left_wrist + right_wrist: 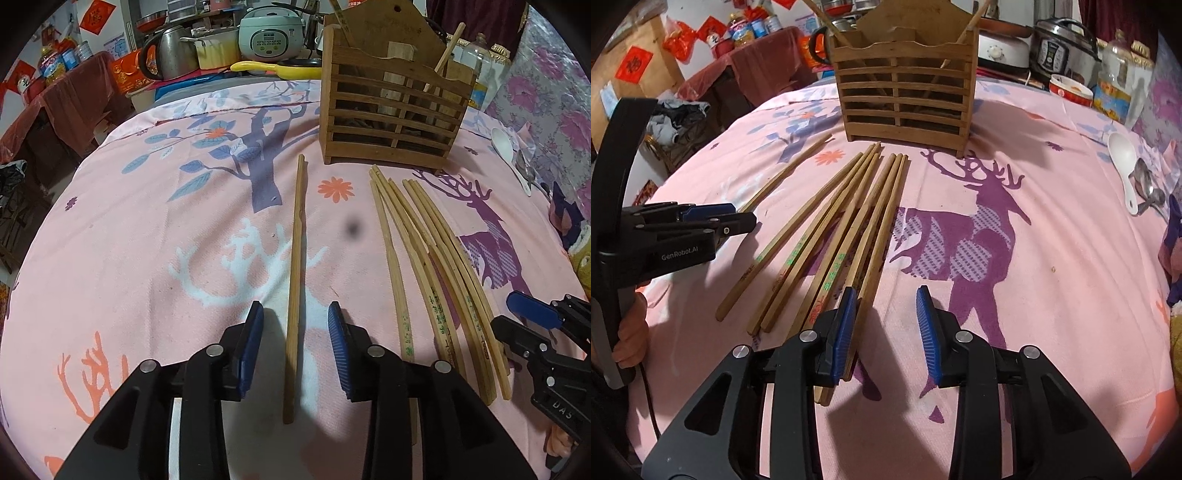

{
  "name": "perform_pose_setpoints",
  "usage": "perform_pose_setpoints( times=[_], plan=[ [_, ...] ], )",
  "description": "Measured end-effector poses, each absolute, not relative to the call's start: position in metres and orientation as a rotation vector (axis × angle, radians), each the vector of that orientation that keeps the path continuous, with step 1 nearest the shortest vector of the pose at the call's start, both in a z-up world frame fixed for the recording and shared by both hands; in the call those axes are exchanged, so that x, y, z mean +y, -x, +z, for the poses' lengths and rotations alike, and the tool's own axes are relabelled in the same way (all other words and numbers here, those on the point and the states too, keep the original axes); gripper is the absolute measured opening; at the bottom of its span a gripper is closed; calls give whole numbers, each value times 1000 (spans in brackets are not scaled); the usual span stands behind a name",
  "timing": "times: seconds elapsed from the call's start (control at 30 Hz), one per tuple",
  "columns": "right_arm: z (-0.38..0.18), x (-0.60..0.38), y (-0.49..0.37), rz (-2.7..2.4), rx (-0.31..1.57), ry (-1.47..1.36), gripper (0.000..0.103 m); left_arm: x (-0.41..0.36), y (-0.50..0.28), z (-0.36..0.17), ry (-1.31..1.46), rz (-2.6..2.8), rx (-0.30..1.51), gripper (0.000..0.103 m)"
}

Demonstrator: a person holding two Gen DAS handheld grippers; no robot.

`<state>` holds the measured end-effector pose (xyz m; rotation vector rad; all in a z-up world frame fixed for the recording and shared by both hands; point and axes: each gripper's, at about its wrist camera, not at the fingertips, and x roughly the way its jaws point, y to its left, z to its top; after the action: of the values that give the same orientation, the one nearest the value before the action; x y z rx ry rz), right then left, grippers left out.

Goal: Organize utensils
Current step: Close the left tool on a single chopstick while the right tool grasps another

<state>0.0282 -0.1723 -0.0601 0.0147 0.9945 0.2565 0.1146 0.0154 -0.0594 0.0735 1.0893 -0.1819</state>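
Observation:
A slatted wooden utensil holder stands at the back of the pink patterned cloth, with a chopstick leaning inside it. A single chopstick lies flat between the jaws of my open left gripper; neither pad touches it. Several chopsticks lie fanned to its right. My right gripper is open at the near end of that fan, its left pad beside the rightmost sticks, and nothing is gripped. A white spoon and metal spoons lie at the far right.
A rice cooker, a kettle, a pressure cooker and a red bowl crowd the back edge behind the holder. A person's hand holds the left gripper's handle at the left.

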Motion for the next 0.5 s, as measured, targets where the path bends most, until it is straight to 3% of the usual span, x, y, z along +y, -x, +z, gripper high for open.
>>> perform_pose_setpoints(
  times=[0.33,0.43,0.5],
  plan=[
    [-63,-163,-27,242,993,75,33,16,-115,-59,-76,-176,1089,39],
    [-62,-177,-31,178,998,55,29,17,-115,-59,-77,-174,1089,40],
    [-62,-187,-33,164,1007,9,20,17,-115,-59,-73,-175,1091,40]
  ],
)
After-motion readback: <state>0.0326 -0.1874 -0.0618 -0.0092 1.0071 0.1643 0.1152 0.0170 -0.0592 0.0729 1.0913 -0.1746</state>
